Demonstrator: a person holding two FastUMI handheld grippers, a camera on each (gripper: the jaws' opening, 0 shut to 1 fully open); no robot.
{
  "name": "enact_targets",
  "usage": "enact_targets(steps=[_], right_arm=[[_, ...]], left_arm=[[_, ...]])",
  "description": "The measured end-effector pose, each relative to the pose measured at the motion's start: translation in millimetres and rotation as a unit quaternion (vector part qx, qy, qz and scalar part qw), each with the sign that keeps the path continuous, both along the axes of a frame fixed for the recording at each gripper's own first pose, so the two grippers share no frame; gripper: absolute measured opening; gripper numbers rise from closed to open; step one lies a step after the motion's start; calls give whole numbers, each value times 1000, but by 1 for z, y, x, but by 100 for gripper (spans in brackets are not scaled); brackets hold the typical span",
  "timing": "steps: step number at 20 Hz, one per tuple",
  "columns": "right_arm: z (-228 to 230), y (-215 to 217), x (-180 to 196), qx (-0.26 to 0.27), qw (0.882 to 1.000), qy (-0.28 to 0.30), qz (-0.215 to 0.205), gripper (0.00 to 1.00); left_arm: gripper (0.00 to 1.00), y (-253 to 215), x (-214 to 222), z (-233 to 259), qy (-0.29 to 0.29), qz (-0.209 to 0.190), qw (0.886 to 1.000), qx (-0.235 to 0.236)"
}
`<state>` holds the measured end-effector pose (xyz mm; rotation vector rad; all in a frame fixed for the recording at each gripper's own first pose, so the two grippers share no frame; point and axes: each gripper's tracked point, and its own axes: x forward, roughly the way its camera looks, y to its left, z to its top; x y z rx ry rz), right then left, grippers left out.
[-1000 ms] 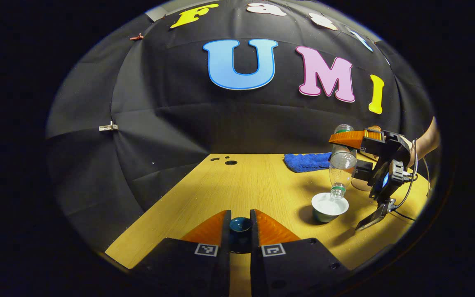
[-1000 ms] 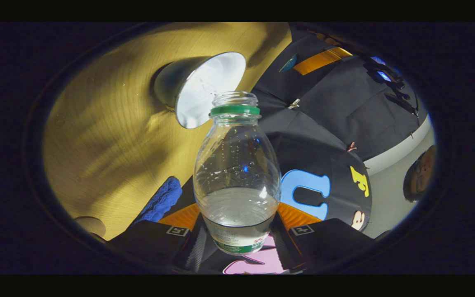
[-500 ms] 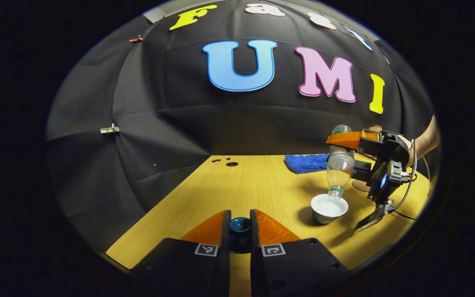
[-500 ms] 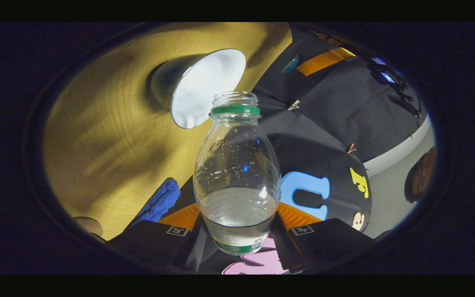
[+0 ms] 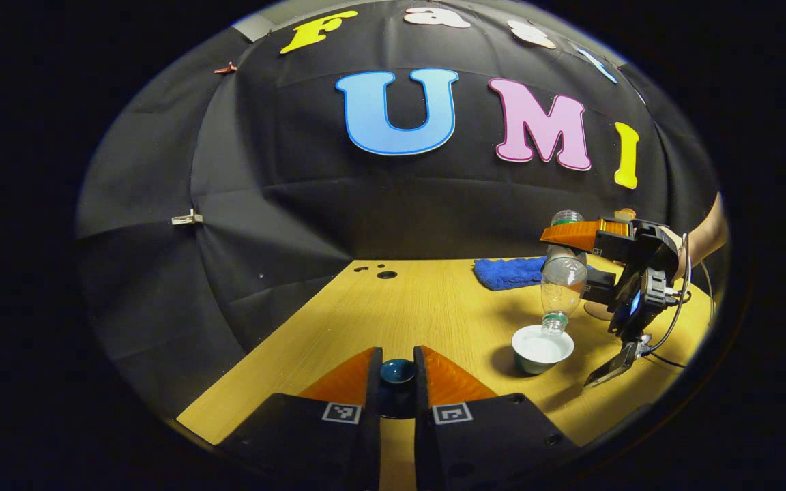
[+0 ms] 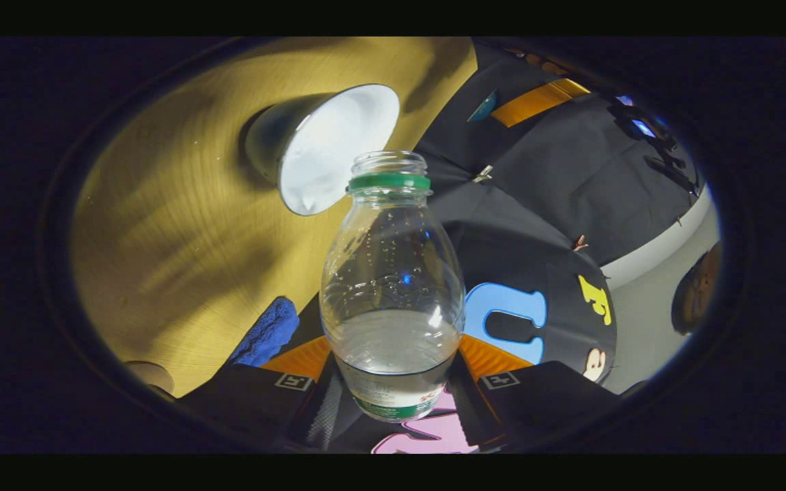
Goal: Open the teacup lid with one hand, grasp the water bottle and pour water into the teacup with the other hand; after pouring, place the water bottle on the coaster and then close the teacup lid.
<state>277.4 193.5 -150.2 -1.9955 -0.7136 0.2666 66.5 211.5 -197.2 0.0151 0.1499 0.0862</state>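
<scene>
Teacup [image 5: 542, 348] stands uncovered on the wooden tabletop [image 5: 427, 307], toward the right side in the left gripper view, its white inside showing. Above it the water bottle [image 5: 562, 279] hangs tipped mouth-down, the green-ringed neck just over the cup's rim. The right gripper [image 5: 574, 256] carries it, its 2 fingers clamped on the lower body of the bottle, and a hand [image 5: 703, 235] holds that gripper from the right edge. In the right gripper view the bottle [image 6: 391, 286] stands between the fingers, uncapped, with clear water pooled in the part nearest the camera, and the teacup [image 6: 328, 150] lies just beyond its open mouth.

The left gripper [image 5: 397, 374] sits low and near, well apart from the cup, its 2 fingers closed on the dark teal teacup lid [image 5: 397, 372].

A blue cloth [image 5: 509, 271] lies at the tabletop's far edge behind the bottle. A round coaster [image 5: 596, 311] lies on the tabletop behind the right gripper, partly hidden.
</scene>
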Motion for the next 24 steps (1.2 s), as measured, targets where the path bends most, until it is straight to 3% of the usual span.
enact_targets(steps=[4,6,7,8,9,10,12,15,20,22,24], right_arm=[[0,-5,-5,18,1000,6,-10,74],[1,-13,-5,49,998,25,-27,74],[2,-18,-6,68,996,37,-39,74],[7,-23,-6,91,993,48,-55,74],[10,-32,-6,120,988,64,-74,74],[16,-42,-4,156,980,80,-97,74],[23,-67,-7,238,953,117,-146,74],[32,-97,-11,356,896,175,-197,74],[30,-137,-21,529,772,260,-238,75],[29,-149,-22,597,712,286,-235,74],[22,-158,-27,663,638,318,-227,75]], left_arm=[[24,-2,-1,5,-5,5,1000,1],[27,-5,-1,5,-4,8,1000,0],[20,-6,-2,6,-5,9,1000,0],[24,-7,-5,8,-5,10,1000,0],[20,-8,-6,10,-5,11,1000,0],[24,-8,-9,10,-4,14,1000,2],[24,-13,-10,16,-10,15,1000,2],[20,-22,-10,17,-12,10,1000,-11],[24,-31,-5,21,-22,10,1000,-4],[24,-35,-3,24,-23,5,1000,-11],[24,-41,1,26,-25,-1,999,-23]])
